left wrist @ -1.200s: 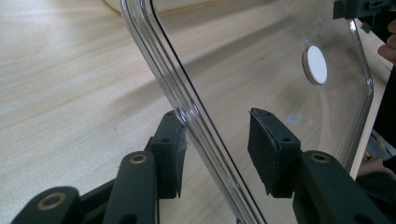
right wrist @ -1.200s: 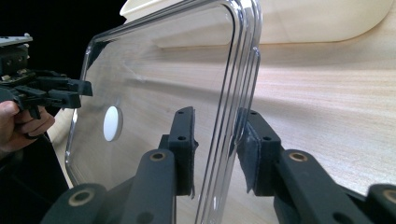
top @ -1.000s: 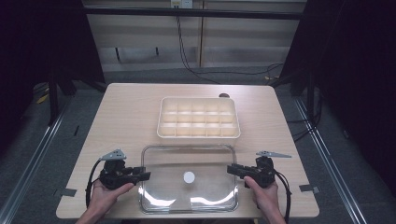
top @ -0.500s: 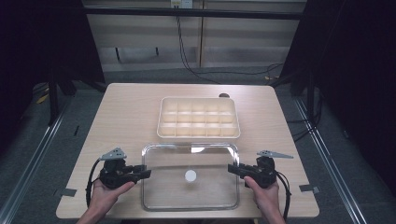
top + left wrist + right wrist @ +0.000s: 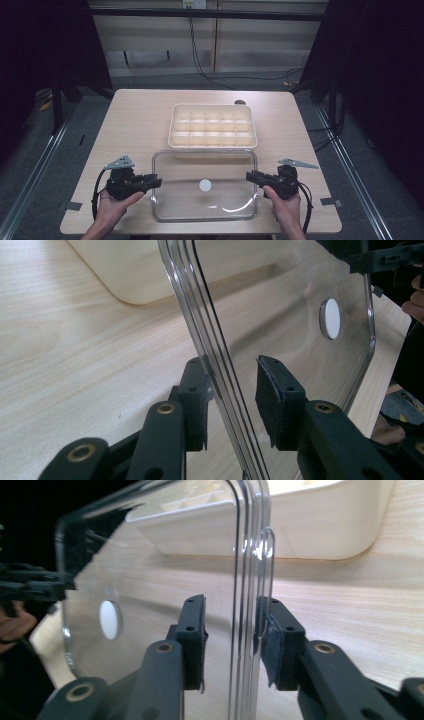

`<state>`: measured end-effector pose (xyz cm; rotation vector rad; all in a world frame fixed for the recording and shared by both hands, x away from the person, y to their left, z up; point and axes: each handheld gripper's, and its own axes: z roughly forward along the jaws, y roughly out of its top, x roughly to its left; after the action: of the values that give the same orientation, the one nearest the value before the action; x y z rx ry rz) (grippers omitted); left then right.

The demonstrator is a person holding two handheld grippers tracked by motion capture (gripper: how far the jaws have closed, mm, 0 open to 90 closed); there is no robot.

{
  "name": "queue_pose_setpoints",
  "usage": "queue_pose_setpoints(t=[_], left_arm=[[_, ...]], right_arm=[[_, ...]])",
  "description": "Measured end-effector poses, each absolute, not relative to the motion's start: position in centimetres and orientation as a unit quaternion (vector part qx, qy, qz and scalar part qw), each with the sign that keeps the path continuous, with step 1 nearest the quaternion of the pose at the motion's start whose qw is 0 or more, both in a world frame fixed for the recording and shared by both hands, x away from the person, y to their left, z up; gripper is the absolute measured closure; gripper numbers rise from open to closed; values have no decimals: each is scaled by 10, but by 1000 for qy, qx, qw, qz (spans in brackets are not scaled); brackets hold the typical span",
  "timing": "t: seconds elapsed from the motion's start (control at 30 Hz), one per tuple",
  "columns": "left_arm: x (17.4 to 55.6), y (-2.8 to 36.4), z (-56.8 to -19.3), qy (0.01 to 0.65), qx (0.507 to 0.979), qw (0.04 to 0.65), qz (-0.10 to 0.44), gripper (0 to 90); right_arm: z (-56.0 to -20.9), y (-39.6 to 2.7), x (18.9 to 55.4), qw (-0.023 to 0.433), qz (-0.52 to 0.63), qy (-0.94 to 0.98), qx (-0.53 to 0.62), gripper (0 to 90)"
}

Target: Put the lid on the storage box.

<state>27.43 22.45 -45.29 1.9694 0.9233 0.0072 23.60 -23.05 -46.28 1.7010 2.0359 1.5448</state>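
While the high view blurs it, both tools straddle the clear lid (image 5: 204,186), seemingly unclenched.

Lid (image 5: 220,210): clear, white dot (image 5: 205,185). Tray (image 5: 213,127): cream. Table (image 5: 140,120): pale wood grain. Grippers (image 5: 156,181) (image 5: 248,175): black.

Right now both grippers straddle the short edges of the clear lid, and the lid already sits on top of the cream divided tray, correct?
Not quite. The high view shows the clear lid on the table in front of the cream divided tray, not on top. The left gripper and right gripper do straddle its short edges.
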Motion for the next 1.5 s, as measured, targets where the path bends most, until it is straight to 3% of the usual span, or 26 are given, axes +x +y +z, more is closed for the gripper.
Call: queue_pose_setpoints(t=[0.23, 0.7, 1.5], left_arm=[[276, 226, -446, 372, 797, 476, 3, 705], [281, 224, -439, 373, 790, 487, -1, 743], [291, 219, -427, 371, 795, 479, 26, 736]], right_arm=[[-458, -235, 238, 22, 520, 649, 555, 689], [-442, -240, 240, 43, 525, 651, 547, 687], [-430, -238, 252, 60, 521, 653, 546, 674]])
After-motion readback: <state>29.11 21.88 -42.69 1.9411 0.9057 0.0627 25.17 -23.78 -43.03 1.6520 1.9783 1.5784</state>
